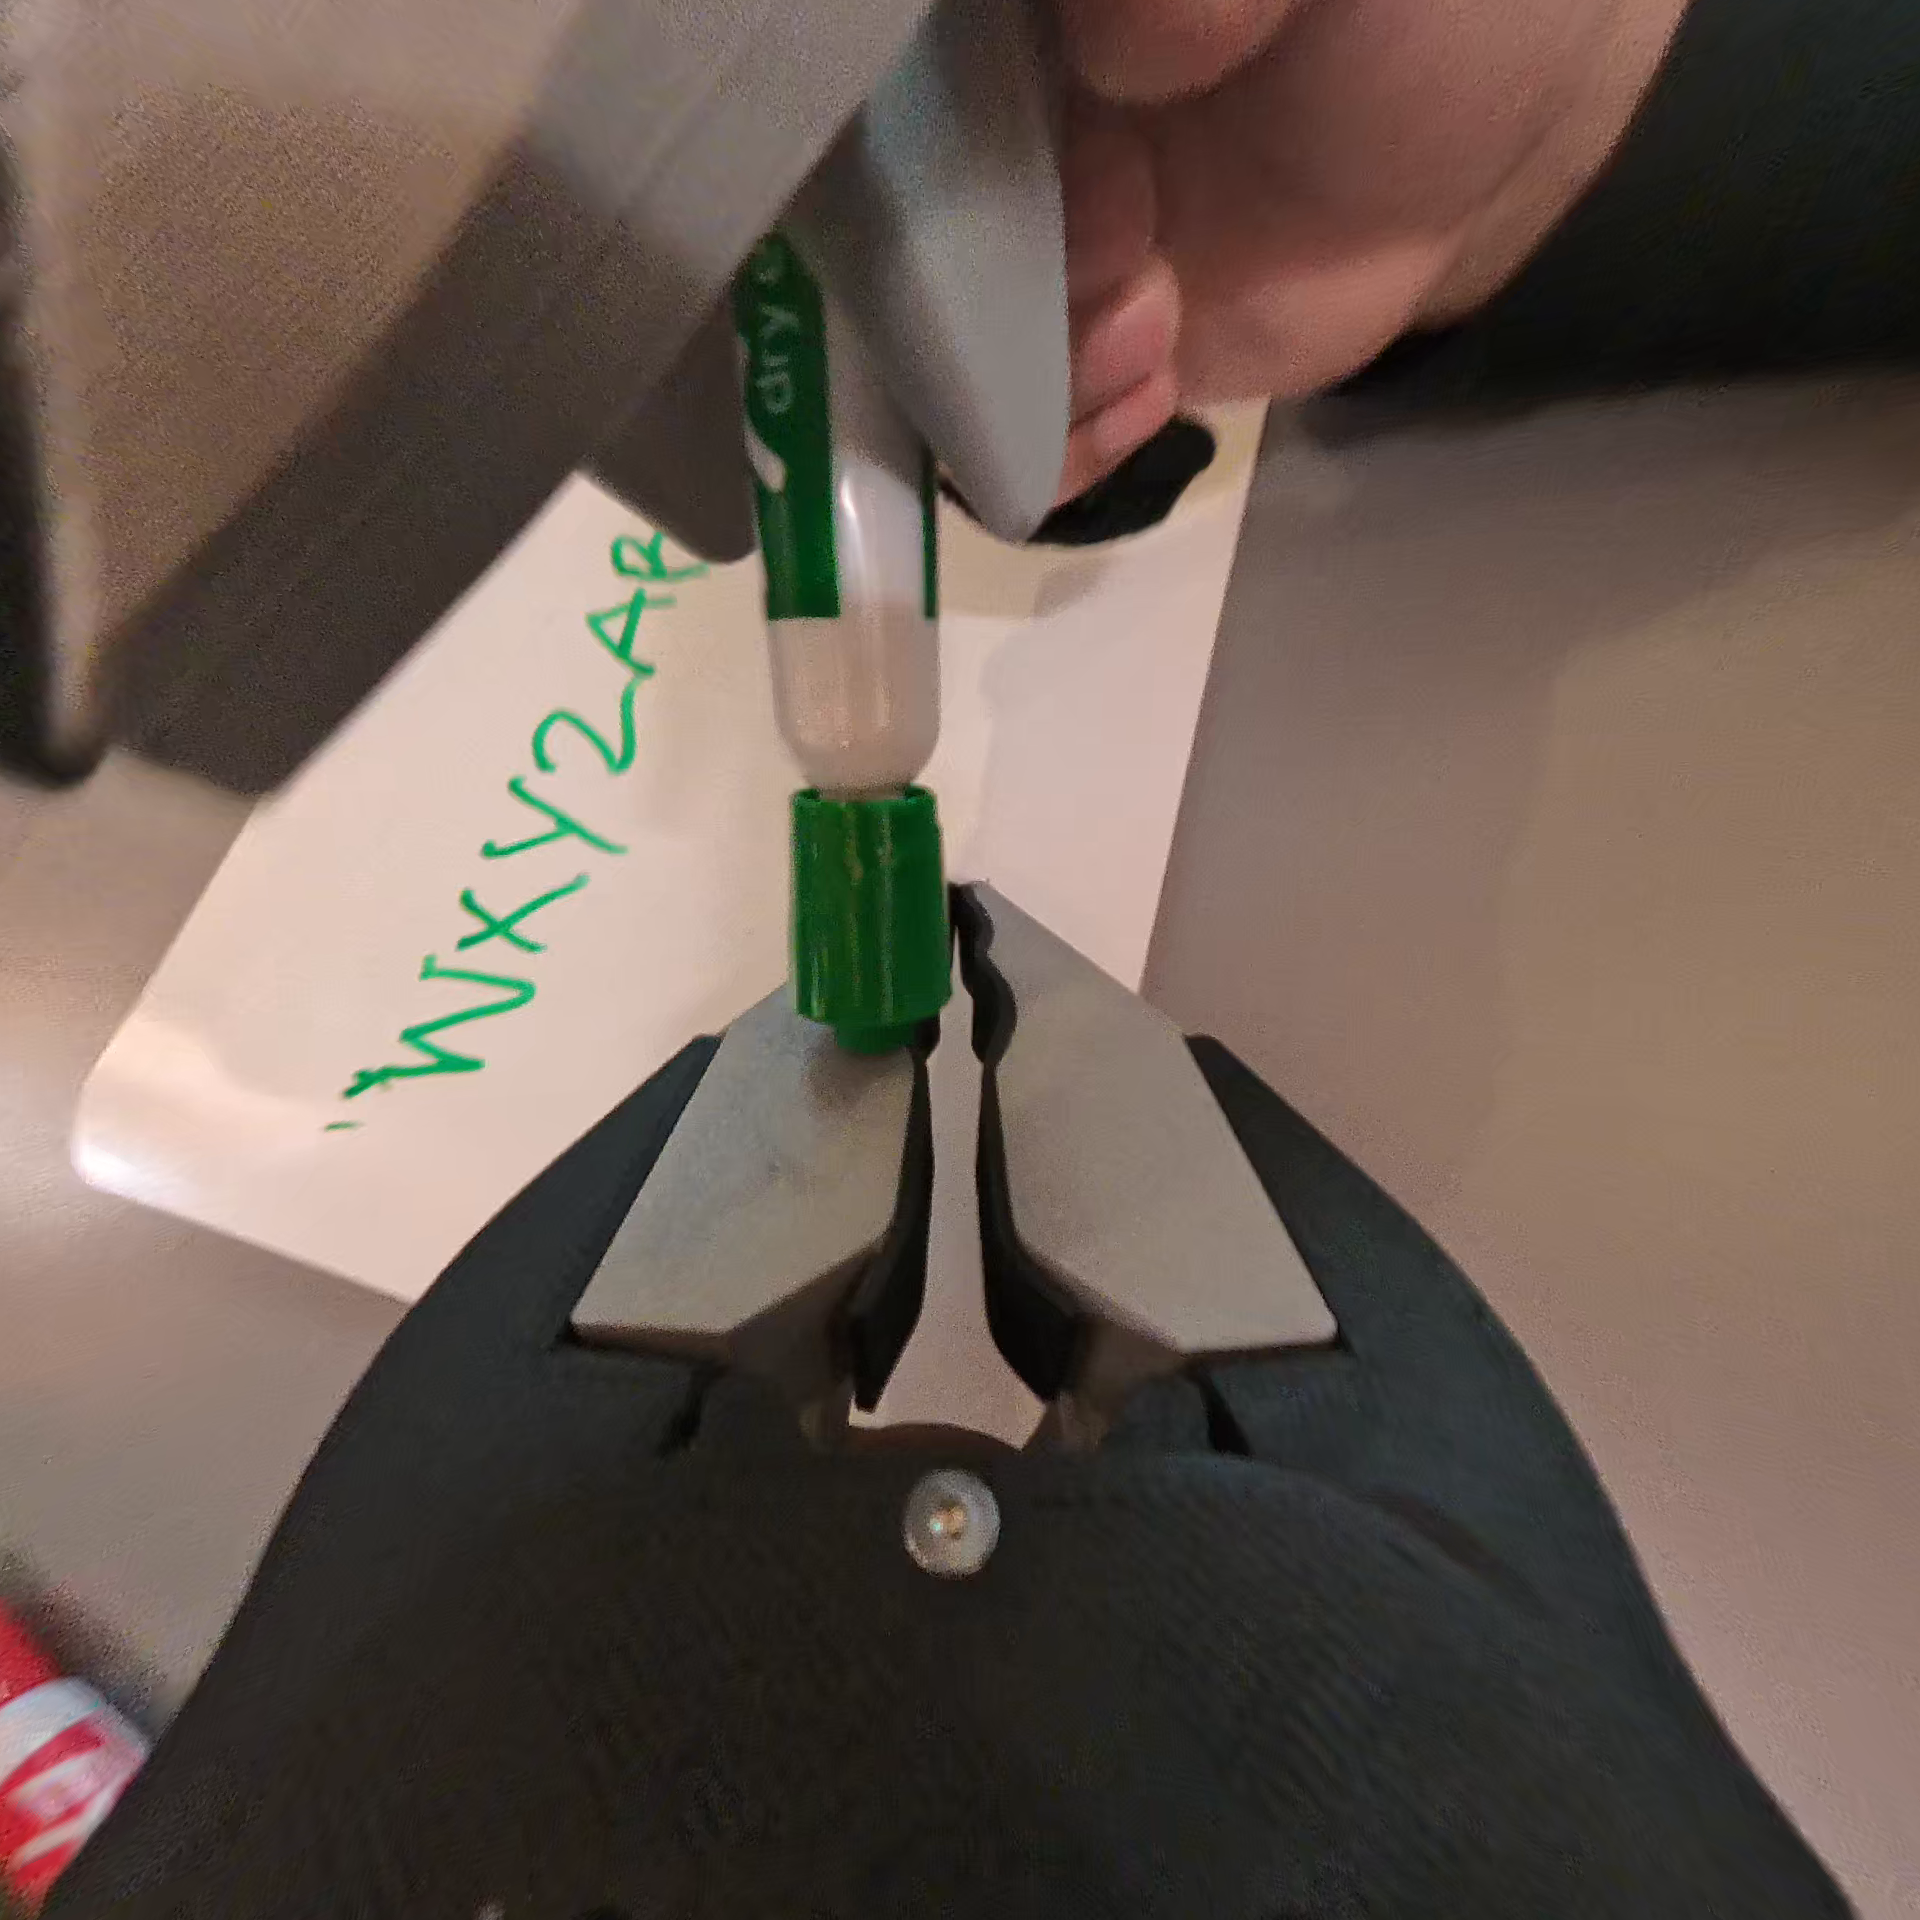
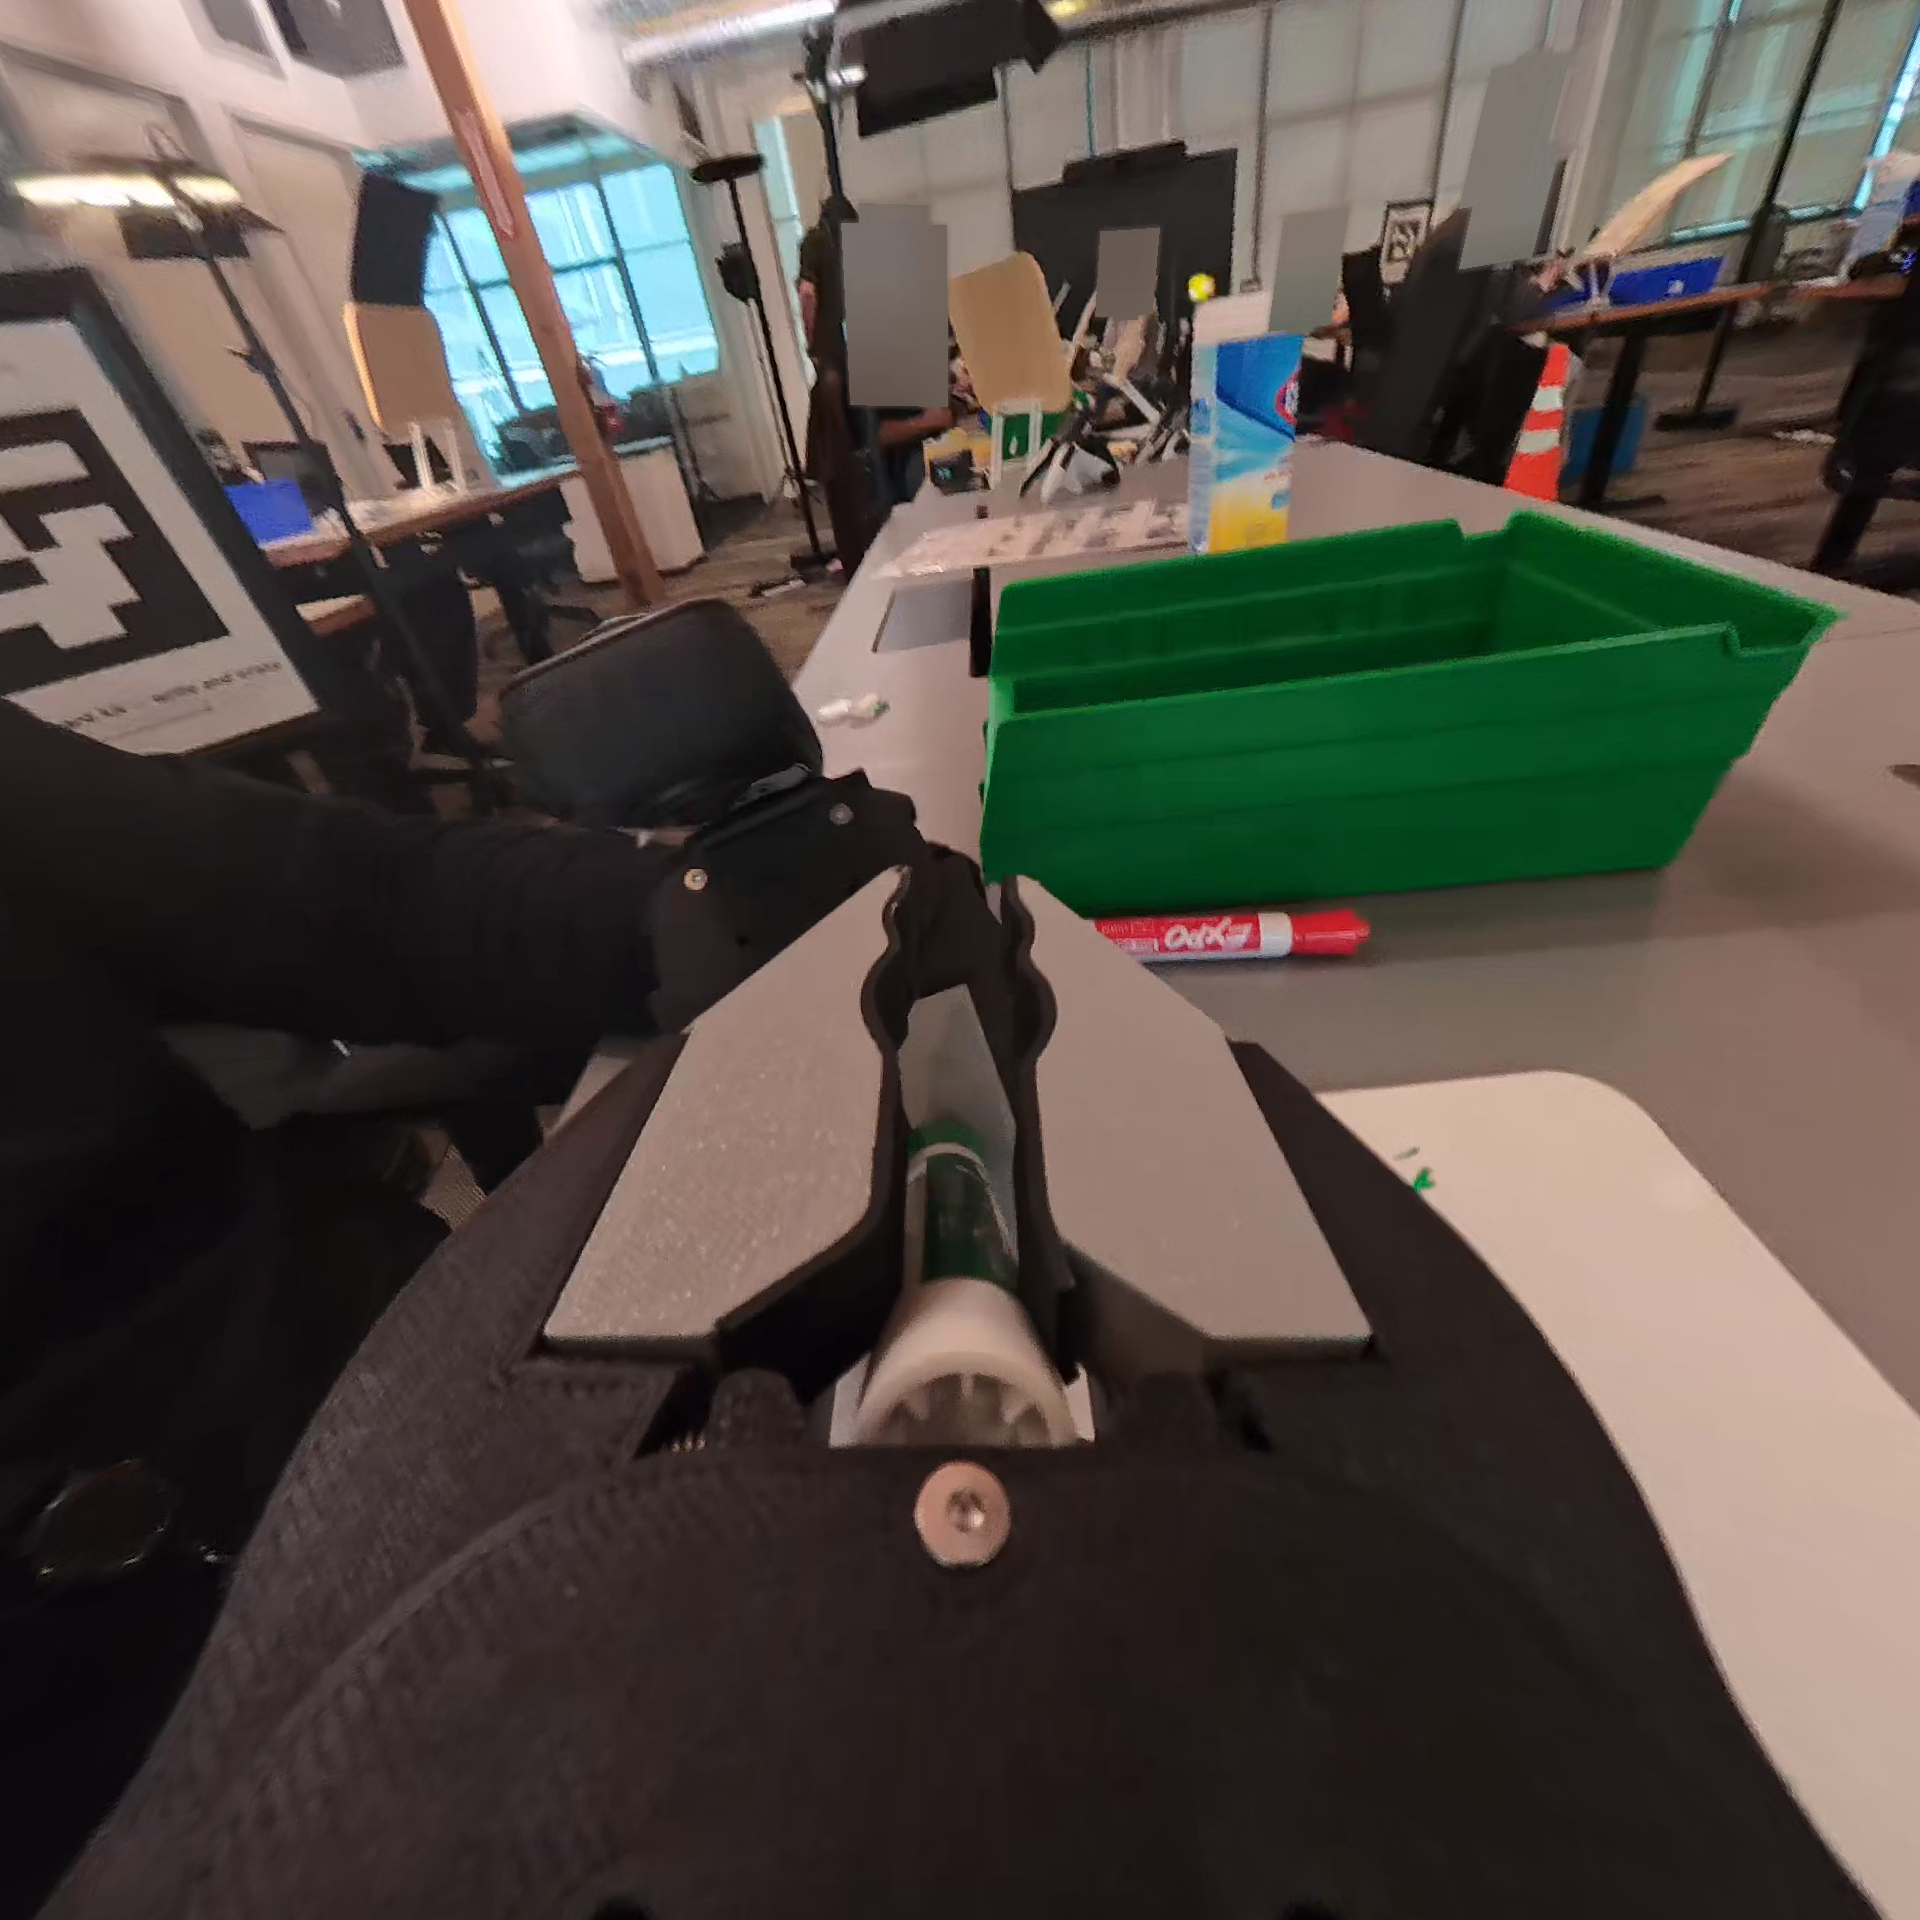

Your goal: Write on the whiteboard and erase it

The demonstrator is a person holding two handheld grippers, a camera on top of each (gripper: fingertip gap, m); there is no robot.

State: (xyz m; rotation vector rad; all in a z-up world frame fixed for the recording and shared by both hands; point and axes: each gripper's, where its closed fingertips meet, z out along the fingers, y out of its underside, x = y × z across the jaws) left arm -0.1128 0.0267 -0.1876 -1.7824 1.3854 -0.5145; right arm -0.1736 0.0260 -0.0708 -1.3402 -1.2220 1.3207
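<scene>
Soft indoor light is falling from above in the left wrist view, casting diffuse shadows onto the whiteboard (image 1: 1091,727), while the right gripper (image 1: 831,499) close to the lens is smearing into blur. In the right wrist view daylight is glowing through the windows (image 2: 582,281), and wide-angle distortion is bending and softening the edges of both pictures.

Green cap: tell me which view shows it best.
Left wrist view. The green cap sits centre frame at the left gripper fingertips, meeting the marker tip. The right wrist view shows only the marker's barrel; the cap is hidden.
</scene>
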